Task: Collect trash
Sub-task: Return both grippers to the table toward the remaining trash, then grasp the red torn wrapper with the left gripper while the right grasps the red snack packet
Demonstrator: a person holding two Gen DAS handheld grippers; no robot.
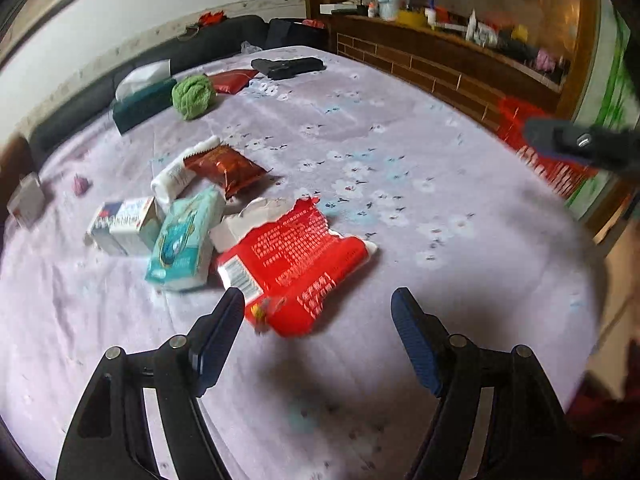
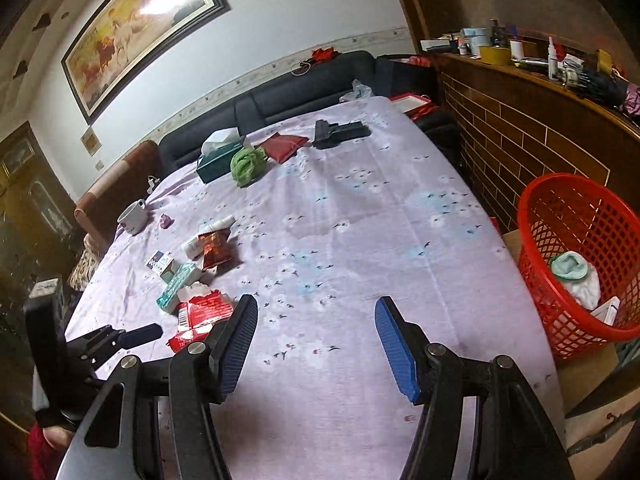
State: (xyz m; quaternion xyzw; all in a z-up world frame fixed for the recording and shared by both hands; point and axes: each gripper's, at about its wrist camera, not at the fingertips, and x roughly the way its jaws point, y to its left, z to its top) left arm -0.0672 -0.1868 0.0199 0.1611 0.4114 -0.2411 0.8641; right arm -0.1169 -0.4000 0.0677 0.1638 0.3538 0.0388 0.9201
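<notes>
The bench (image 2: 360, 240) is covered with a pale lilac cloth printed with small flowers, and it fills most of both views. Behind it a dark sofa (image 2: 300, 88) stands along a white wall with a framed painting (image 2: 140, 20). On the right there is a brown brick-pattern counter (image 2: 520, 128), and its shelf (image 2: 540, 64) is crowded with bottles and small things. A red basket (image 2: 576, 260) stands off the right edge of the bench, with a pale cloth and a box inside it. The trash lies in a group on the left side of the bench: a torn red wrapper (image 1: 296, 256), a teal pack (image 1: 184, 236) touching it, a white box (image 1: 124, 224), a white tube (image 1: 180, 170) and a brown snack bag (image 1: 228, 166). Farther back lie a tissue box (image 2: 218, 158), a green ball (image 2: 248, 164), a red pouch (image 2: 286, 146) and a black object (image 2: 340, 132). A white cup (image 2: 134, 216) stands near the left edge. The left gripper (image 1: 318, 304) hovers over the near end of the red wrapper; its jaws are spread and they pinch nothing. The right gripper (image 2: 316, 314) is over bare cloth, also spread and empty.
</notes>
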